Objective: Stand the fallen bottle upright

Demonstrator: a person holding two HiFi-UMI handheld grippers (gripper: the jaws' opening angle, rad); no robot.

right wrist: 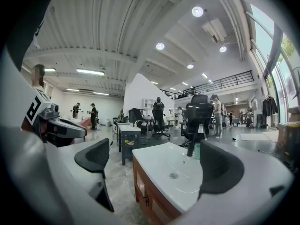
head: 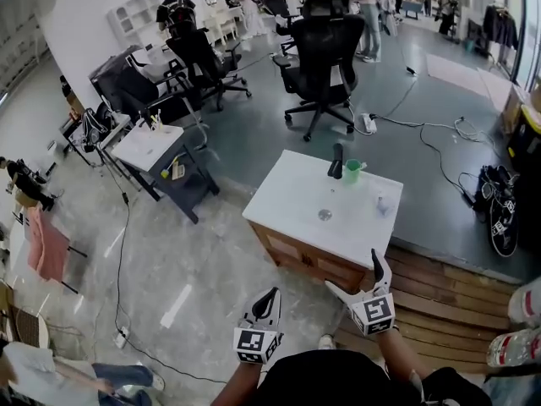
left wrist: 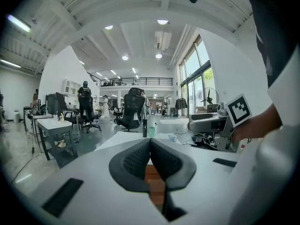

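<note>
Polished grey floor (head: 211, 252) fills the near ground of a wide open workroom, and both claws hang over it close to the person's body, well short of the work. The left claw (head: 269, 299) is clenched, its dark pads pressed together with nothing between them. The right claw (head: 357, 279) is released, jaws wide apart and empty, and its own view looks across the bench (head: 287, 194) between them. That white-topped bench, with a wooden cabinet beneath, stands on the edge of a wooden platform (head: 439, 286). A round drain (head: 325, 215) sits about mid-top. Near the right edge lies a small, pale, clear thing (head: 382, 203), low on the surface. I take it for the fallen bottle, though it is too small to read which way its neck points. At the far edge stand a dark upright thing (head: 336, 161), tap or bottle I cannot tell, and just beside it a green cup (head: 352, 170). Black office chairs (head: 325, 53) stand beyond. By my judgement the task is at the approach, nothing grasped yet. The next move calls for carrying the open right claw over the near edge toward the right edge, straddling the bottle's body, closing gently, and tipping it onto its base, clear of the cup.
</note>
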